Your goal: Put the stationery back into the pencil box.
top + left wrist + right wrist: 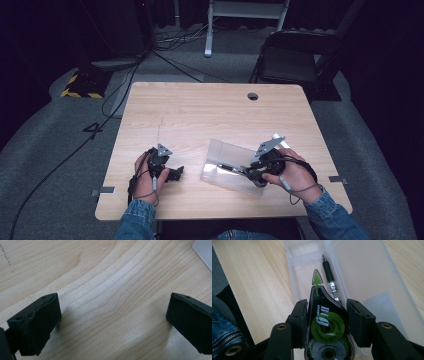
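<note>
Tape dispenser pinched over an open pencil case.

Gripping a black-and-green plastic correction-tape dispenser (325,322) by its flat sides, right gripper (327,315) jaws pressing on it, green pointed tip aiming into a clear, frosted plastic pencil case (367,277) lying open on the pale wood-grain table (200,110). Resting inside the case just beside the tip: a black pen with a chrome band (330,281), plain in the right gripper view, a mere dark sliver in the high view. Hovering just beside the case's near-left side, left gripper (112,322) with padded black jaws spreading wide, holding nothing, bare grain between them; frosted case corner peeking in at upper right of the left gripper view.
</note>
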Motion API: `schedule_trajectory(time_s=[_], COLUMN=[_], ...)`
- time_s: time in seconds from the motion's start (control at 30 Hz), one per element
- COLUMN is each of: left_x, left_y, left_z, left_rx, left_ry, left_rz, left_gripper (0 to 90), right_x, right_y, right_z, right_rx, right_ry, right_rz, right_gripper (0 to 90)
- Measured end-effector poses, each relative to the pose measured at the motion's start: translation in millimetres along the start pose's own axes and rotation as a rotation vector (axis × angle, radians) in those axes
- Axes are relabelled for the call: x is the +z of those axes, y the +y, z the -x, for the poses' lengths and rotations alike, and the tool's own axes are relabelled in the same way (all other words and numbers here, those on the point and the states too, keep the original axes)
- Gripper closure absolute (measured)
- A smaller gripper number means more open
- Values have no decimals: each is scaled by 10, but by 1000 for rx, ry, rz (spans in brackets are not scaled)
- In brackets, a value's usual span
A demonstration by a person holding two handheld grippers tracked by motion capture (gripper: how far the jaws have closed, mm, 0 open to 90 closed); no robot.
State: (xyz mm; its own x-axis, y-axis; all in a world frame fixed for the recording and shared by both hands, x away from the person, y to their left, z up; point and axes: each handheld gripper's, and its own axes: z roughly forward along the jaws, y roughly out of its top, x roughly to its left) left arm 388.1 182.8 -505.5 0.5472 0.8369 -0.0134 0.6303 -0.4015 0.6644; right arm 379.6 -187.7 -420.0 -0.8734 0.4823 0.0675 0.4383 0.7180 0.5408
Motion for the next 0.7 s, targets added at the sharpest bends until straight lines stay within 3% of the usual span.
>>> schedule_trajectory(time_s=[0.2, 0.7], left_x=[-1, 0], left_y=[1, 0], left_z=[-2, 0], left_rx=[4, 0], left_ry=[1, -3], left_rz=[0, 0], left_gripper=[2, 2], right_x=[130, 275], right_y=[-2, -31], right_z=[-23, -15], right_rx=[-33, -61], right_ry=[18, -2], right_rz=[-26, -72], right_gripper=[534, 534])
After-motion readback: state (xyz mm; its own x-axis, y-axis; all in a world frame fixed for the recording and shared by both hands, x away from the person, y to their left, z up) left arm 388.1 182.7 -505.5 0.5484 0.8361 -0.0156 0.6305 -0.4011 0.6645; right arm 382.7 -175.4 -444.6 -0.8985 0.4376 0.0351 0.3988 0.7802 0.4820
